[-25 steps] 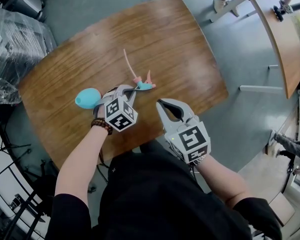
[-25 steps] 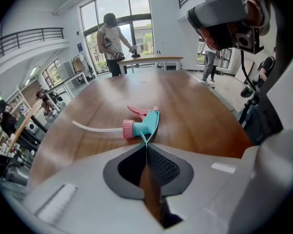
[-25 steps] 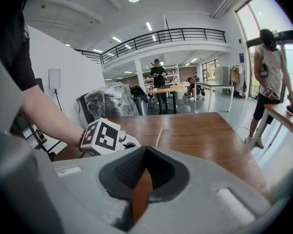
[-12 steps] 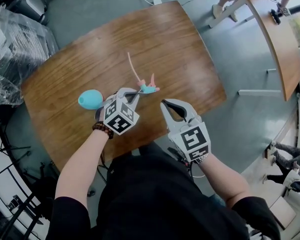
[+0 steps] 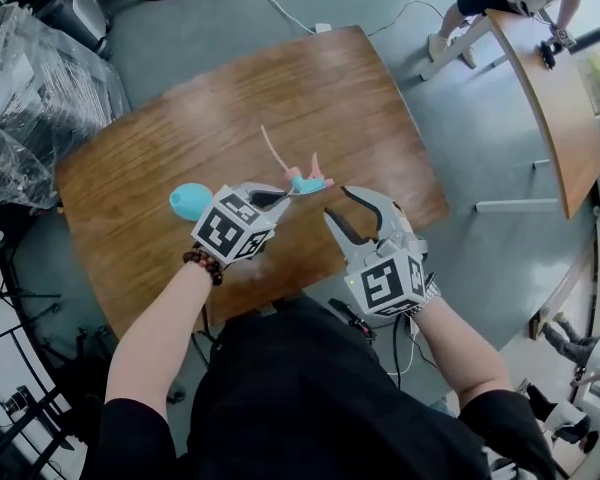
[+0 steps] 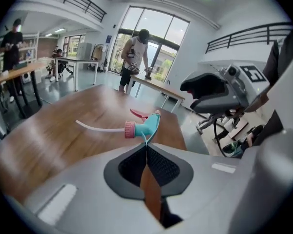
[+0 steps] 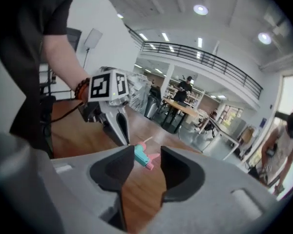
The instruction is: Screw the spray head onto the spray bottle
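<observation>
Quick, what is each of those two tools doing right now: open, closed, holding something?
Left tool: closed, pinching the spray head by a thin teal edge.
Right tool: open and empty; its jaws have just been opening.

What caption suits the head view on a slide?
Left gripper pinches the spray head over the table; right gripper, its jaws just opening, is empty; teal bottle at left.

I note a brown wooden table [image 5: 280,78] on a grey floor [image 5: 460,118]. A second wooden table [image 5: 555,88] stands at 2 o'clock, plastic-wrapped stock [image 5: 40,98] at 10 o'clock. Tall windows [image 6: 151,38], railed balcony [image 7: 205,60], round ceiling lights [image 7: 200,9] lit.
</observation>
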Available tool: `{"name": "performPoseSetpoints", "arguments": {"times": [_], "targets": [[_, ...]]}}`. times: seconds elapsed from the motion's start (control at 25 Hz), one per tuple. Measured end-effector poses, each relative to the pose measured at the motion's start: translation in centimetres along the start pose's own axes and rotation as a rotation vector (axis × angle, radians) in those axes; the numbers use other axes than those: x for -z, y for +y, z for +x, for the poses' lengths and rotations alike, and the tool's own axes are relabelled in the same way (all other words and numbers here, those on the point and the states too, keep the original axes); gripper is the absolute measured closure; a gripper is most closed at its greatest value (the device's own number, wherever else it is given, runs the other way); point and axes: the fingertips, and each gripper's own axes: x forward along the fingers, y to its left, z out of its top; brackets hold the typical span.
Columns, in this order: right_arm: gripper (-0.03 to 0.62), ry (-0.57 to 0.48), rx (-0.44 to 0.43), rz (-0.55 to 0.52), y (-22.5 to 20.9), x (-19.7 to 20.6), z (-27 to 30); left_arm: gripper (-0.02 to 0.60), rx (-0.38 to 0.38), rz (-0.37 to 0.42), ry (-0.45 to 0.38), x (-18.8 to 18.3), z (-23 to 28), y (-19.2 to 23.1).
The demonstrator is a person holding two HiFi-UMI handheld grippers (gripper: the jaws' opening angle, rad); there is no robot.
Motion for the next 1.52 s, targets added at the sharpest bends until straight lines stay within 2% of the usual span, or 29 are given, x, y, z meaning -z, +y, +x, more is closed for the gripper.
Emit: {"name": "performPoseSetpoints", "arguments": {"times": [0.32, 0.52, 0.76, 1.16, 1.52], "targets": [[0.347, 0.039, -0.031, -0.610, 1.9, -1.9, 1.5, 0.560, 0.102, -0.165, -0.031, -1.6, -2.1, -1.8], [0.333, 0.034, -0.052, -0.797, 2.9, -2.6, 2.9, 0.560, 0.167, -0.237, -0.036, -2.2, -2.9, -3.3], [0.332, 0.055, -0.104, -0.874, 3.9, -1.9, 4.0, 0.560, 0.213, -0.294, -0.064, -3.1, -3.6, -4.5], [0.341, 0.071, -0.088, -0.902, 3.6, -1.5, 4.7, 0.560, 0.273, -0.354, -0.118, -4.1, -4.5, -5.6], [0.442, 0.078, -0.071, -0.943, 3.5, -0.8, 4.6, 0.560, 0.305, -0.356, -0.132, -4.3, -4.7, -6.8]]}}
